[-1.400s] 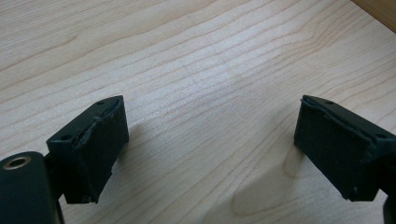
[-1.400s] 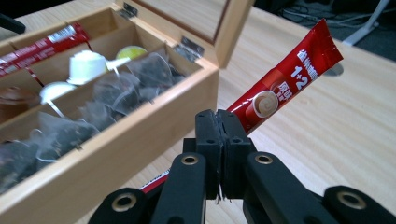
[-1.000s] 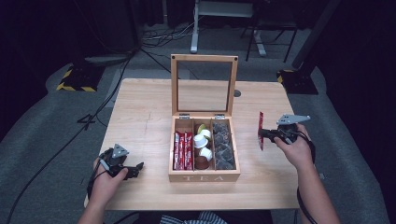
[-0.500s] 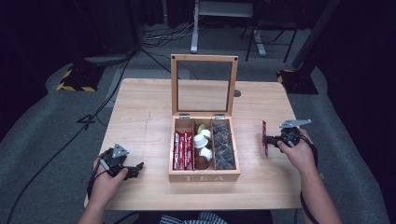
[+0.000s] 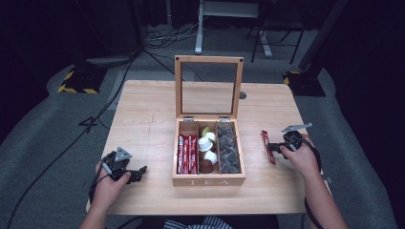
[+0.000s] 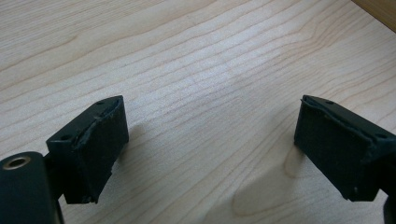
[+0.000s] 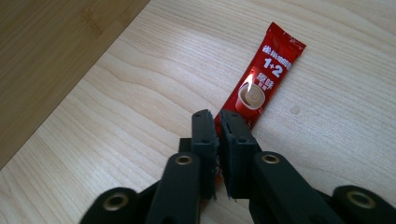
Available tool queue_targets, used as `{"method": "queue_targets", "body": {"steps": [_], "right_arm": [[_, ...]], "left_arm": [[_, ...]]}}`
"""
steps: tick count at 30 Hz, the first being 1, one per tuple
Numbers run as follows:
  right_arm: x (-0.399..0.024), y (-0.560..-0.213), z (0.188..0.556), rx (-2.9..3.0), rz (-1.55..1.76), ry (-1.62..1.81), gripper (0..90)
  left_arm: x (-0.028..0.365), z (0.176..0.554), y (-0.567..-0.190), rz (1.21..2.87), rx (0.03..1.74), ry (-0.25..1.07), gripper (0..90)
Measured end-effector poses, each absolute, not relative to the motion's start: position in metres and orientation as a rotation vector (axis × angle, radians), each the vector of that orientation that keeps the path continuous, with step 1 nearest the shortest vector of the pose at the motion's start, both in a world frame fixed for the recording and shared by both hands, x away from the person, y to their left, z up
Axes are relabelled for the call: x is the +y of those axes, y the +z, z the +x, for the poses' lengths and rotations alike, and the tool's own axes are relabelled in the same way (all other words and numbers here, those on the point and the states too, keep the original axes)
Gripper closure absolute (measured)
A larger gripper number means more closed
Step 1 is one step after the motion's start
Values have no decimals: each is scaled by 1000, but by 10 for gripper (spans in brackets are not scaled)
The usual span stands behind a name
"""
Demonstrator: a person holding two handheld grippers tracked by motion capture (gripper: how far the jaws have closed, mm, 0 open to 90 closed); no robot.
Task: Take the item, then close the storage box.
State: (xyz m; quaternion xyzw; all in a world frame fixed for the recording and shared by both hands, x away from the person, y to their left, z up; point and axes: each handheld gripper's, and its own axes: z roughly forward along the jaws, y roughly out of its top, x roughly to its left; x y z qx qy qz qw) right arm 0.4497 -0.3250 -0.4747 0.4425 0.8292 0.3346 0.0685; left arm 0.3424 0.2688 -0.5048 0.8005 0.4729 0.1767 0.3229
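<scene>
Your table [image 5: 143, 119] is lit nicely from above while the room around it is nearly black in the high view, which looks a bit soft. You get glare on the red sachet [image 7: 261, 79] and soft shadows under the left gripper [image 6: 210, 154], whose near parts blur.

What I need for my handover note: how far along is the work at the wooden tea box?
Done: wooden tea box open, one red coffee sachet lying on the table right of it. In hand: the right gripper has just been opening its fingers, the sachet's end between them. Left, probably: the red sachets in the box's left compartment; the left gripper sits open, empty.
</scene>
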Motion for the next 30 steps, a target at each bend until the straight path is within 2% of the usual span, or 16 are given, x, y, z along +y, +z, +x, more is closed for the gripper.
{"method": "queue_targets", "body": {"steps": [4,5,10,19,30], "right_arm": [[-324,-474,450,2493,1332,1025,765],[-324,-473,449,2484,1321,1032,716],[-325,-467,448,2443,1293,1088,665],[-324,-435,439,2243,1180,1317,497],[-314,-400,439,2135,1102,1499,449]], "left_arm": [[269,342,-505,2101,1242,463,102],[269,342,-505,2101,1242,464,101],[269,343,-505,2103,1238,462,101],[269,343,-505,2099,1240,465,98],[269,344,-505,2102,1241,464,94]]}}
